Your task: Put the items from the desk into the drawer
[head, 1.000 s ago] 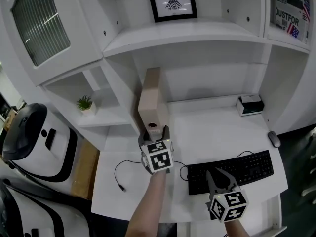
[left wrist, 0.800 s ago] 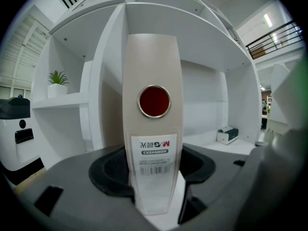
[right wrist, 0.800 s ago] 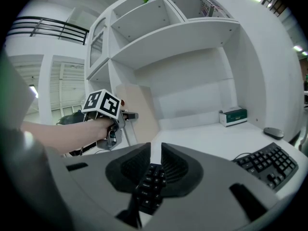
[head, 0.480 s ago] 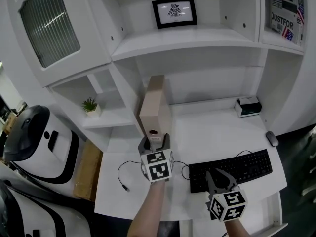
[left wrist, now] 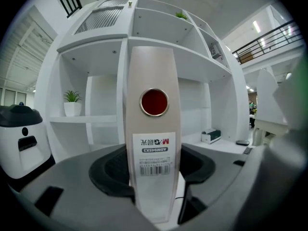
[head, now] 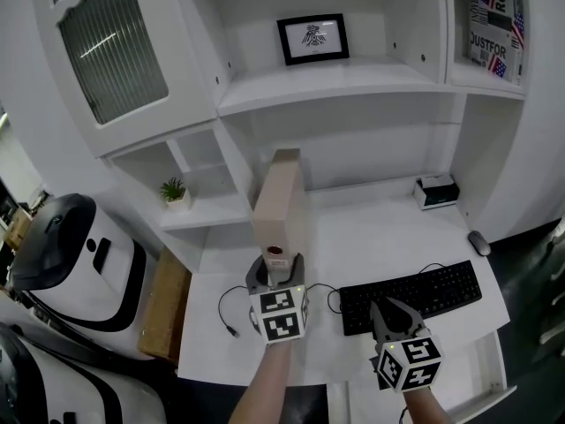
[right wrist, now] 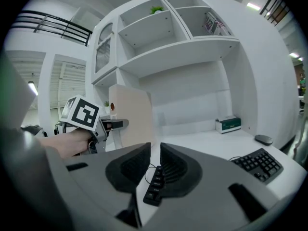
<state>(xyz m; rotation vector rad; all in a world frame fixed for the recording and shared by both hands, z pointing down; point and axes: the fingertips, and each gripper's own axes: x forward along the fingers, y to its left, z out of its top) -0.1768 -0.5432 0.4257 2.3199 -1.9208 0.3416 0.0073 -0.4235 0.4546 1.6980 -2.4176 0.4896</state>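
Note:
A tall beige binder (head: 281, 203) with a red-ringed spine hole and a barcode label stands upright over the desk (head: 380, 237). My left gripper (head: 274, 268) is shut on the lower spine of the binder (left wrist: 153, 143), one jaw on each side. The binder's foot is hidden, so I cannot tell whether it touches the desk. My right gripper (head: 393, 314) hovers over the near left end of the black keyboard (head: 413, 295), jaws nearly together with nothing between them. From the right gripper view the binder (right wrist: 130, 114) stands to the left.
A mouse (head: 478, 242) lies at the desk's right edge and a small white-green box (head: 436, 190) at the back right. A thin black cable (head: 231, 312) trails over the near left. A potted plant (head: 175, 193) sits on the left shelf. An open white drawer (head: 481, 387) shows lower right.
The head view has tilted, so the whole scene sits lower in frame. My left gripper has drawn back slightly toward the near edge, still holding the binder. The right gripper has barely moved.

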